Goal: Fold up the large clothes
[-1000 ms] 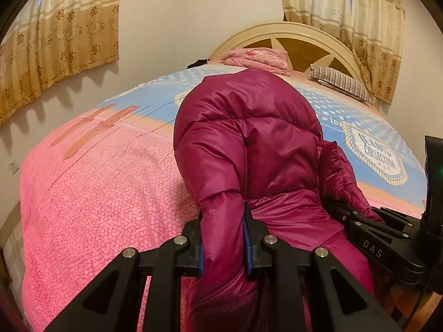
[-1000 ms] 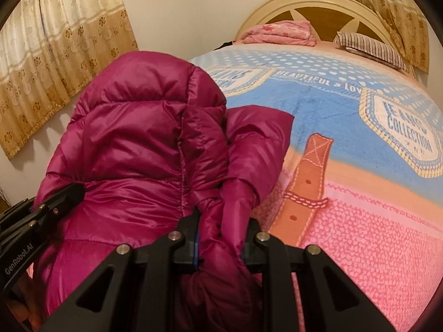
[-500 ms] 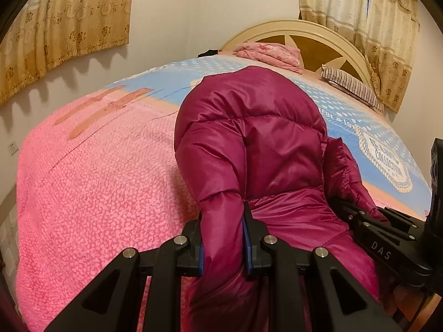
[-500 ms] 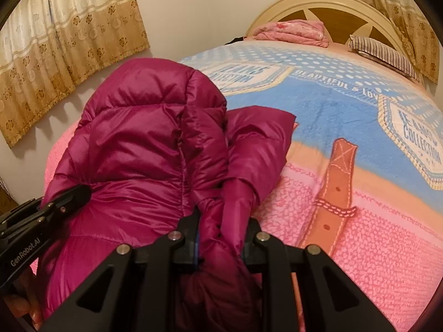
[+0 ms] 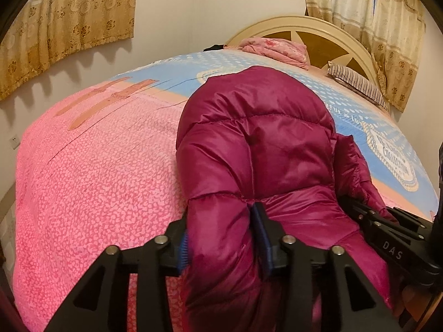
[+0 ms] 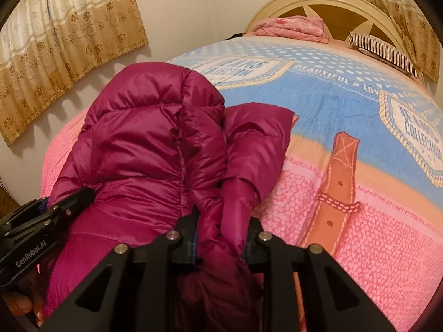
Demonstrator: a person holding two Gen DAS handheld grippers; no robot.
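Observation:
A magenta puffer jacket (image 5: 257, 149) lies bunched lengthwise on the bed, its far end towards the headboard. My left gripper (image 5: 221, 238) is shut on a thick fold at the jacket's near left end. My right gripper (image 6: 223, 235) is shut on a bunched fold at the jacket's (image 6: 155, 152) near right end. Each gripper shows in the other's view: the right one (image 5: 387, 235) at the lower right, the left one (image 6: 47, 215) at the lower left. A sleeve part (image 6: 257, 144) lies folded beside the body.
The bed carries a pink and blue blanket (image 5: 91, 166). A folded pink quilt (image 5: 277, 48) and a striped pillow (image 5: 357, 85) lie by the cream headboard (image 5: 318, 25). Curtains (image 5: 66, 25) hang on the left wall, and the bed's near edge is just below the grippers.
Both grippers have drawn back and lifted a little with the jacket's near end, so more pink blanket shows on both sides. The left jaws now stand a little wider around the fold.

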